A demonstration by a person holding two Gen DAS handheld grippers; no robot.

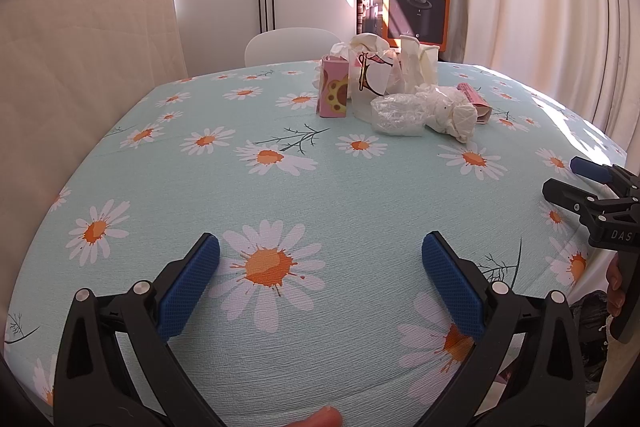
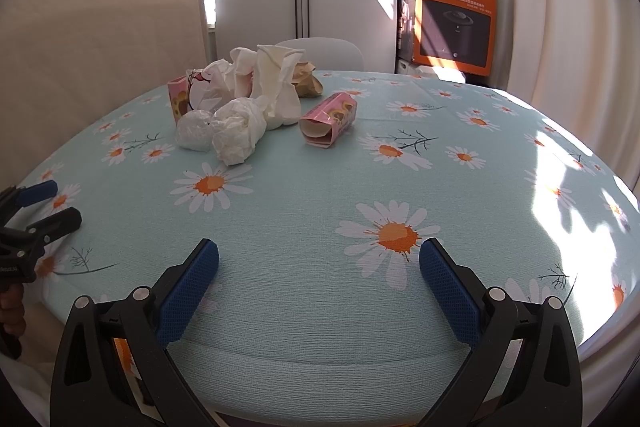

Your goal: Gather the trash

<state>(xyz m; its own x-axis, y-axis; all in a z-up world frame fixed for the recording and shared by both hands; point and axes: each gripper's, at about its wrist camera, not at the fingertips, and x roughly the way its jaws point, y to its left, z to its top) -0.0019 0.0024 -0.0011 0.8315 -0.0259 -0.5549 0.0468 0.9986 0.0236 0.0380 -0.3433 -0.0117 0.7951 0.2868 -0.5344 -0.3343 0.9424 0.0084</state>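
I read "PHILIPS" on the orange box [image 2: 454, 23] in the corner; its smaller print is not legible. My left gripper [image 1: 320, 267] and right gripper [image 2: 319, 271] both hang above the daisy tablecloth [image 1: 340, 195] with jaws wide apart, holding nothing. The trash pile [image 2: 240, 107] lies at the far side of the table. Only the right view shows fully the pink carton [image 2: 329, 123] lying on its side, and a crumpled brown paper [image 2: 306, 79] behind.

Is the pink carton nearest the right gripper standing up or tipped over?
Tipped over: the pink carton lies on its side on the tablecloth, open end facing the camera.
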